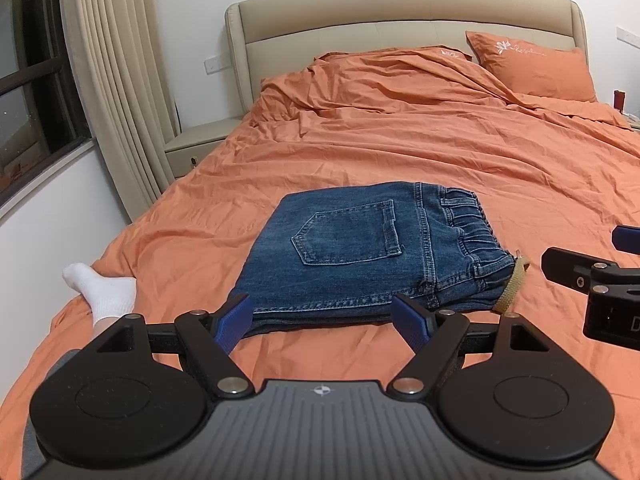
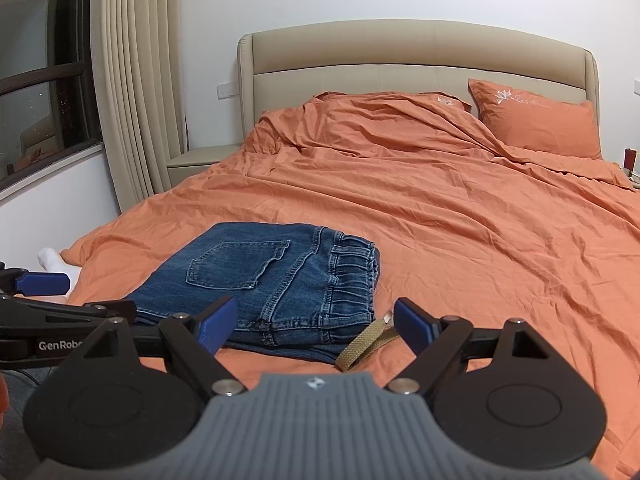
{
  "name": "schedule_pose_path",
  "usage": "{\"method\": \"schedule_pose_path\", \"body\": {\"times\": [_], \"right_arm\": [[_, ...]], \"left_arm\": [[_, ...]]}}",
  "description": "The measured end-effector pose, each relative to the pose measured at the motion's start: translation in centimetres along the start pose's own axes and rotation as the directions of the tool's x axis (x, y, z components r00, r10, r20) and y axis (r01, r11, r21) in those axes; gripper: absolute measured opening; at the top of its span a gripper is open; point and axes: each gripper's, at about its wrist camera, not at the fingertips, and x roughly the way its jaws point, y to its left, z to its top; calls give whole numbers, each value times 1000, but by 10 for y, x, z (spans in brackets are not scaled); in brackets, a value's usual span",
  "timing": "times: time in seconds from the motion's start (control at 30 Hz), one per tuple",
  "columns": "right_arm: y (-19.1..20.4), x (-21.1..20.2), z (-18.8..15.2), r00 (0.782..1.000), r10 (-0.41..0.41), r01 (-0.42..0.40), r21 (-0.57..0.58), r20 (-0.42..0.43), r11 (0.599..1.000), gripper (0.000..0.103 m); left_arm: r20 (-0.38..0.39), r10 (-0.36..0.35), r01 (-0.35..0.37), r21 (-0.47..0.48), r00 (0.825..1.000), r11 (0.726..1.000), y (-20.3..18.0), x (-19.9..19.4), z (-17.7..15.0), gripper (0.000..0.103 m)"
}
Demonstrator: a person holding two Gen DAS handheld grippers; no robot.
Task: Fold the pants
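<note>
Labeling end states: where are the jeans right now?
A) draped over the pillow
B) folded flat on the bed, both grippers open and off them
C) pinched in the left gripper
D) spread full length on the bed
B: the jeans lie in a compact folded stack, back pocket up, on the orange bedsheet, while the left gripper and right gripper stand open with nothing between the fingers.
</note>
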Motion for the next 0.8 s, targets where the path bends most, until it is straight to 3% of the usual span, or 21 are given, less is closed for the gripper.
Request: {"method": "schedule_pose_path", "body": {"times": [0.8], "right_arm": [[-1, -1, 0, 1000, 4, -4, -1, -2, 1000, 82]], "left_arm": [[17, -9, 9, 2, 1000, 1000, 3, -5, 2, 92]]}}
